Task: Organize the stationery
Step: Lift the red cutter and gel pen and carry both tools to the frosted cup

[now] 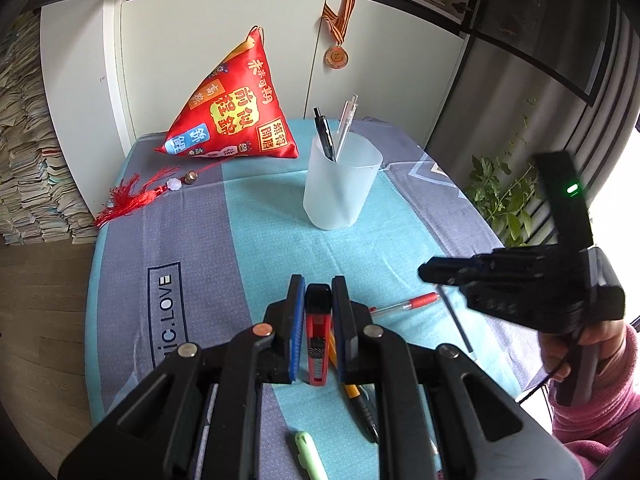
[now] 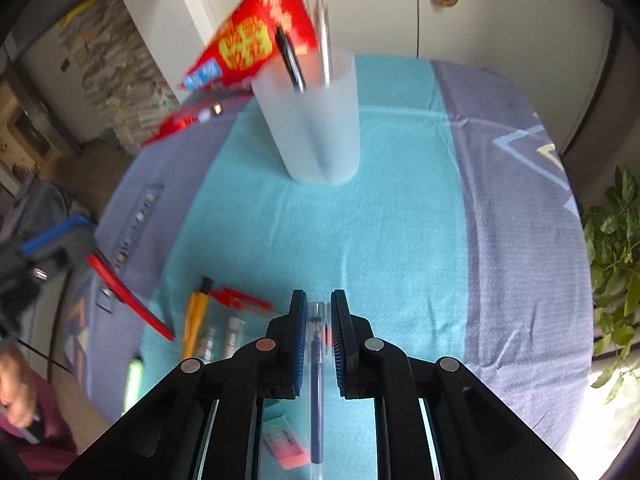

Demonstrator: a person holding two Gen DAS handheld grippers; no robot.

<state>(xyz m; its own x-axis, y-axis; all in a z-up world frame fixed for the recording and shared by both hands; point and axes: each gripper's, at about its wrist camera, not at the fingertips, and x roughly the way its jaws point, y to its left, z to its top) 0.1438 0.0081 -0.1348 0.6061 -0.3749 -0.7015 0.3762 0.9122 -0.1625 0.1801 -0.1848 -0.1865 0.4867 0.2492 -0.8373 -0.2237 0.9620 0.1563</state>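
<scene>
1. The right claw (image 2: 316, 316) grips a clear pen (image 2: 316, 380) between its blue pads (image 2: 298, 344). The pen's long axis runs along the fingers, its tip end pointing ahead toward the cup (image 2: 312, 120).
2. The left claw (image 1: 318, 308) is closed on a red knife (image 1: 318, 336) – a utility cutter, also lying lengthwise between the fingers, black end forward.
3. The relation that matters: the cup stands straight ahead of the right claw, well apart, across bare teal cloth (image 2: 380, 220). In the left view the cup (image 1: 340, 184) also sits ahead, slightly right of centre. Judging by the two views, the right claw looks the nearer to it and probably delivers first; the pen would need tipping upright to drop in.
4. Near the claws, loose items remain on the cloth: an eraser (image 2: 286, 444) under the right claw, an orange pen (image 2: 196, 320), a red-capped pen (image 1: 404, 304), a green marker (image 1: 308, 456).
5. The cup already holds a black pen (image 1: 324, 132) and a clear one (image 1: 346, 124), both leaning – there is room left, so the task seems partway done.
6. Beyond the cup lies a red pouch (image 1: 236, 116) with a tassel (image 1: 136, 196), against white cabinet doors (image 1: 200, 60) where a medal (image 1: 336, 56) hangs.
7. The surface is a table draped in teal and grey cloth; stacked papers (image 1: 28, 160) rise at left, a plant (image 1: 504, 196) at right.
</scene>
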